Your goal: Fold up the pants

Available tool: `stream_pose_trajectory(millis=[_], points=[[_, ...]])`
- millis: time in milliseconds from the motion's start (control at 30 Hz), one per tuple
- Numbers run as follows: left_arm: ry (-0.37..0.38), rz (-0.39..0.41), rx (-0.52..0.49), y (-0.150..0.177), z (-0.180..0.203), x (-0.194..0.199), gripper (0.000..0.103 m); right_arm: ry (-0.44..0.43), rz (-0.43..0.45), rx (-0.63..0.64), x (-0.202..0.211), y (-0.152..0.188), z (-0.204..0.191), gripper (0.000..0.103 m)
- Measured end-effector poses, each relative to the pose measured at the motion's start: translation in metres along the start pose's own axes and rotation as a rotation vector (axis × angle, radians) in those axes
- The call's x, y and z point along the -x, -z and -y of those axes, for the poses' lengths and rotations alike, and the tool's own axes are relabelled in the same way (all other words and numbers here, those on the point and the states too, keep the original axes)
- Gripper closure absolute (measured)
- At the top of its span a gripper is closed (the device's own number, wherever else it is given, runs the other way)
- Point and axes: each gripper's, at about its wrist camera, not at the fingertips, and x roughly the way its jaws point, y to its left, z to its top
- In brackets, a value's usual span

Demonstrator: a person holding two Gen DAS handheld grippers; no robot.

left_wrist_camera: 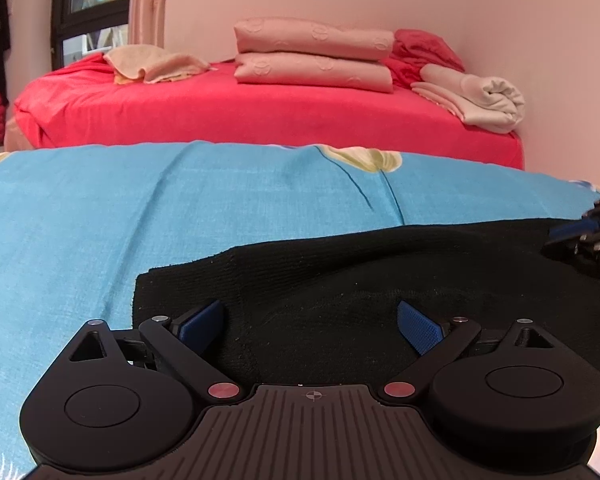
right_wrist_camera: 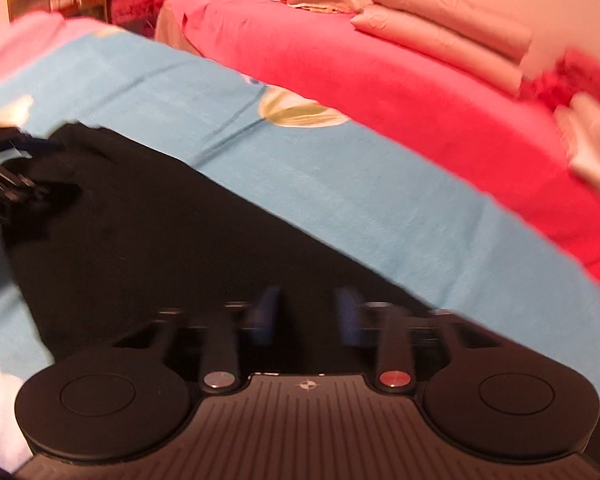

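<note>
Black pants lie folded on a blue flowered sheet. My left gripper is open, low over the near edge of the pants, its blue pads wide apart with fabric between them. My right gripper shows at the right edge of the left wrist view, over the pants' far end. In the blurred right wrist view the pants fill the middle. My right gripper is over them with a gap between its pads. My left gripper shows at the left edge there.
Behind the blue sheet stands a red bed with folded pink blankets, a beige towel and a cream roll. A window and a curtain are at back left. A pink wall is behind.
</note>
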Motion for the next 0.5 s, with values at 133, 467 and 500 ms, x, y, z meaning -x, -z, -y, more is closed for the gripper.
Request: stream_pose_trajectory(millis=[133, 467, 500], points=[[-0.004, 0.002, -0.001, 0.001, 0.000, 0.001, 0.000, 0.072, 0.079, 0.008, 0.018, -0.011, -0.009, 0.098], [-0.017, 0.000, -0.001, -0.001, 0.001, 0.002, 0.000, 0.158, 0.129, -0.097, -0.003, 0.003, -0.006, 0.070], [-0.020, -0.001, -0.003, -0.003, 0.002, 0.004, 0.000, 0.149, 0.133, -0.129, 0.005, 0.003, -0.004, 0.065]])
